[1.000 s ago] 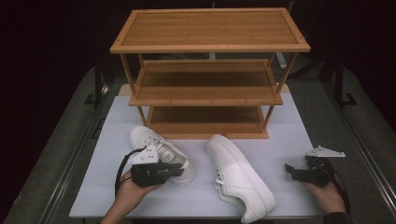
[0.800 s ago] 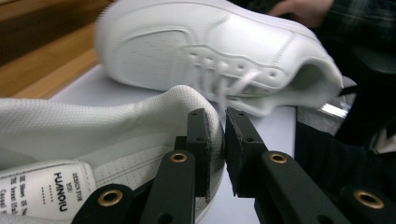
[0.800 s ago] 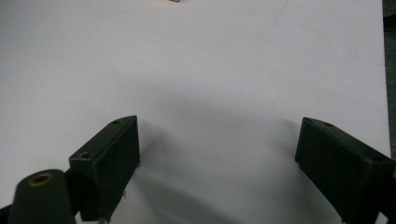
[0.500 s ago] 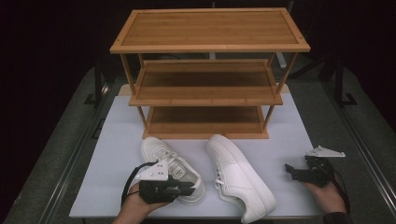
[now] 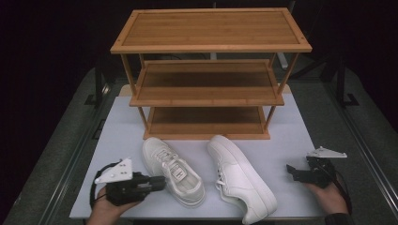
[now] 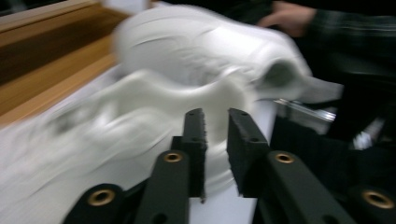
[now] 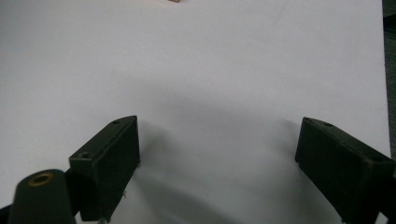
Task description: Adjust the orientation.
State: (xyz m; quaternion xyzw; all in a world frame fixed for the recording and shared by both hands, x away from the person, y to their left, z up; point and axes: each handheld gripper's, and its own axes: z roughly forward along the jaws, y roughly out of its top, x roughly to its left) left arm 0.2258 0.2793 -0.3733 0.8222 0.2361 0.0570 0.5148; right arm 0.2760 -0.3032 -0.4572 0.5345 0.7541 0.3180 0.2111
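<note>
Dark surroundings ring a grey table (image 5: 56,173) covered in its middle by a white mat (image 5: 286,140). At twelve o'clock on the mat stands a wooden rack (image 5: 211,70) with three shelves, all bare.

Two white shoes lie in front of the rack, side by side and a little apart. From the mat's centre, the left shoe (image 5: 172,169) lies at about seven o'clock, its toe toward the rack at eleven and its heel toward the person. The right shoe (image 5: 240,177) lies at about five o'clock, its toe near the rack's base and its heel near the mat's front edge.

The left claw (image 5: 159,183) sits at eight o'clock, held in a hand (image 5: 109,210) at the front edge, pointing toward three o'clock into the left shoe's side. In the left gripper view its jaws stand narrow, with the shoe's rim (image 6: 215,100) just past their tips; motion blur hides whether the pads press on it.

The right claw (image 5: 291,171) sits at four o'clock, well apart from the right shoe, held in the other hand (image 5: 331,197) and pointing toward nine o'clock. In the right gripper view its jaws stand wide with bare mat (image 7: 210,70) between them.
</note>
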